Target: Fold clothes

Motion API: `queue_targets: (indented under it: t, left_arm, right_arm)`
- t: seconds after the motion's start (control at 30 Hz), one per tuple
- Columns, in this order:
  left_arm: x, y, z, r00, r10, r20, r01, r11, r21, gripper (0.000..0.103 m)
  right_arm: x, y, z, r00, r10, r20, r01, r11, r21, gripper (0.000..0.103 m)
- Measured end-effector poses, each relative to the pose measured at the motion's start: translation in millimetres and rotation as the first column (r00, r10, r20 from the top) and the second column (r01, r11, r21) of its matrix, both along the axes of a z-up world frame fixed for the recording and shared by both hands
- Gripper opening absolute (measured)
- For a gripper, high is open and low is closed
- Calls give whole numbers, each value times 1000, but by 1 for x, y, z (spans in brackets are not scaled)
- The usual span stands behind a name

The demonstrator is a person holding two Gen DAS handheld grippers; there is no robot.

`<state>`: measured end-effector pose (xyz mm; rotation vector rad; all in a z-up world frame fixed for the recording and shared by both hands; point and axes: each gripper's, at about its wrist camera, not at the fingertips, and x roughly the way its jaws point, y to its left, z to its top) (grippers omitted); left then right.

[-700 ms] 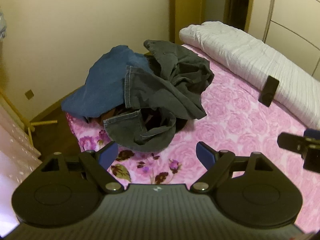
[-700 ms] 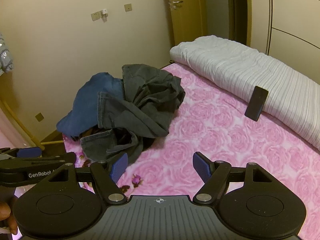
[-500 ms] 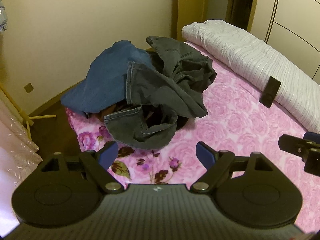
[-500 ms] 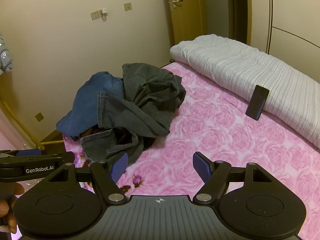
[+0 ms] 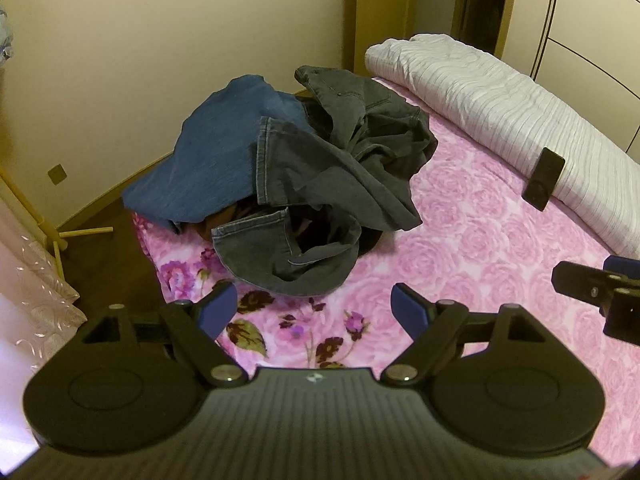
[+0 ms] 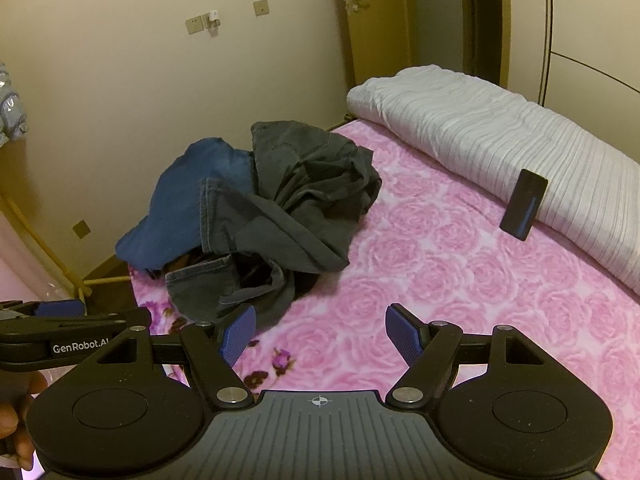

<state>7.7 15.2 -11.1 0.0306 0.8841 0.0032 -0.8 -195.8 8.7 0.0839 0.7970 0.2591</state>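
A heap of clothes lies at the bed's far left corner: crumpled dark grey jeans (image 5: 332, 184) (image 6: 288, 208) on top, a blue denim garment (image 5: 216, 160) (image 6: 180, 208) behind and left of them. My left gripper (image 5: 314, 304) hangs open above the pink floral bedspread (image 5: 460, 248), just short of the grey hem, with nothing between its blue pads. My right gripper (image 6: 320, 330) is open too, over the bedspread (image 6: 440, 280), its left pad close to the jeans' near edge. Each gripper shows at the edge of the other's view.
A rolled white quilt (image 5: 500, 100) (image 6: 500, 140) runs along the bed's right side, with a black phone (image 5: 544, 178) (image 6: 523, 205) leaning against it. Beige wall and a wooden door (image 6: 372, 20) stand behind. Brown floor (image 5: 104, 256) and a wooden stand (image 5: 80, 234) lie left of the bed.
The left gripper has moved closer to the heap and tipped lower, so the clothes look larger. The right gripper has barely shifted. Both stay open.
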Motion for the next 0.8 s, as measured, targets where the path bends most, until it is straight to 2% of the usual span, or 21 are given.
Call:
queue_targets:
  t: [0.8]
  left_arm:
    - [3, -14, -2, 1000, -20, -13, 20, 1000, 21, 82]
  right_arm:
    - [5, -8, -1, 1000, -9, -29, 9, 1000, 7, 74]
